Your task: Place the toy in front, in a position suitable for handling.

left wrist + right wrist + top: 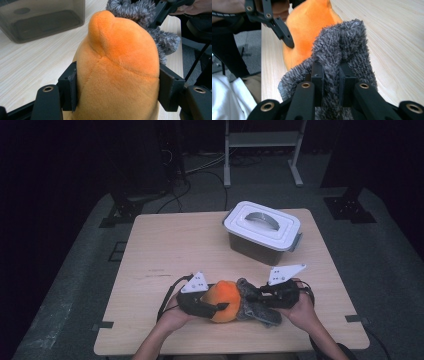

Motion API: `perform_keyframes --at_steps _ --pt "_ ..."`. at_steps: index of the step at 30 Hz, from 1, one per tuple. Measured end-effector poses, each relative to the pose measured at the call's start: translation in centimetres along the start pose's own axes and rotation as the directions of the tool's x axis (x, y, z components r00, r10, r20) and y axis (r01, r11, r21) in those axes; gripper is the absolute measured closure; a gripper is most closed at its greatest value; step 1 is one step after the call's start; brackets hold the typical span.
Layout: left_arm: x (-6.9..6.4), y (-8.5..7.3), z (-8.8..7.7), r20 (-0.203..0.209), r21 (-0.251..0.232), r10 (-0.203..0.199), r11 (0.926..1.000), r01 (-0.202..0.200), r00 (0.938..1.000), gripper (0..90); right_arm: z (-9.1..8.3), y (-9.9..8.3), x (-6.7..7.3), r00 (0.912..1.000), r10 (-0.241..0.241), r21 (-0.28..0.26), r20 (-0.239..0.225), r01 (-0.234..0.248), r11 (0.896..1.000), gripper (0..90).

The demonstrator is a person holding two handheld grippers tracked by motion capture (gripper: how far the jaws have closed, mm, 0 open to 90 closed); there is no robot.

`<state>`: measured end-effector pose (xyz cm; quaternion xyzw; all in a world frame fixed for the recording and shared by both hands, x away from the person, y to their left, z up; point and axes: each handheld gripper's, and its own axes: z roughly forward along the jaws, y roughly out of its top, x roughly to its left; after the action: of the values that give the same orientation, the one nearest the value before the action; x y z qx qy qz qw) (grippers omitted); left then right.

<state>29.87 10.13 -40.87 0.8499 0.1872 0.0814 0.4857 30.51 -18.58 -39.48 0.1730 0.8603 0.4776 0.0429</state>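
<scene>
Reading from the high view, I log 1 plush toy (pixel 226 301) at the table's (pixel 165 240) near edge, between both grippers, its overall shape hard to make out and its underside hidden. Body: orange short pile; attached part: shaggy grey fur (pixel 342 47). My left gripper (pixel 117 87) clamps the orange body; my right gripper (pixel 331 75) pinches a grey fold tight.

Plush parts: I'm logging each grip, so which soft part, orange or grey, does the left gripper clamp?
The orange plush body: the left gripper squeezes it from both sides, while the shaggy grey part is pinched by the right gripper.
</scene>
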Motion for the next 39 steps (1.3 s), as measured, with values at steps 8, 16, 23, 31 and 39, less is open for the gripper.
perform_keyframes --at_steps 8,16,23,31,39 --pt "-0.7 0.3 0.7 -0.014 0.013 0.030 0.9995 -0.030 0.9994 31.1 0.0 1.4 1.5 0.9981 -0.052 -0.077 -0.033 0.049 0.996 77.2" --pt "-0.2 0.3 0.1 -0.038 0.001 0.021 0.9998 -0.021 0.9990 31.4 0.4 0.3 0.4 0.9997 -0.024 -0.001 0.009 0.024 1.000 77.0" --pt "-1.2 0.8 0.2 -0.074 0.038 0.150 0.9883 -0.148 0.9859 31.2 -0.6 1.1 0.6 0.9998 -0.016 -0.088 -0.010 0.015 0.996 76.9" --pt "-1.8 0.2 0.8 0.011 0.070 0.221 0.9728 -0.221 0.9752 21.3 0.5 0.2 0.3 0.9981 -0.020 0.008 -0.059 0.021 1.000 76.6" --pt "-1.3 0.0 0.2 0.066 0.030 0.184 0.9821 -0.186 0.9807 31.8 0.2 -0.2 0.1 0.9973 -0.010 0.040 -0.072 0.013 0.999 76.5"
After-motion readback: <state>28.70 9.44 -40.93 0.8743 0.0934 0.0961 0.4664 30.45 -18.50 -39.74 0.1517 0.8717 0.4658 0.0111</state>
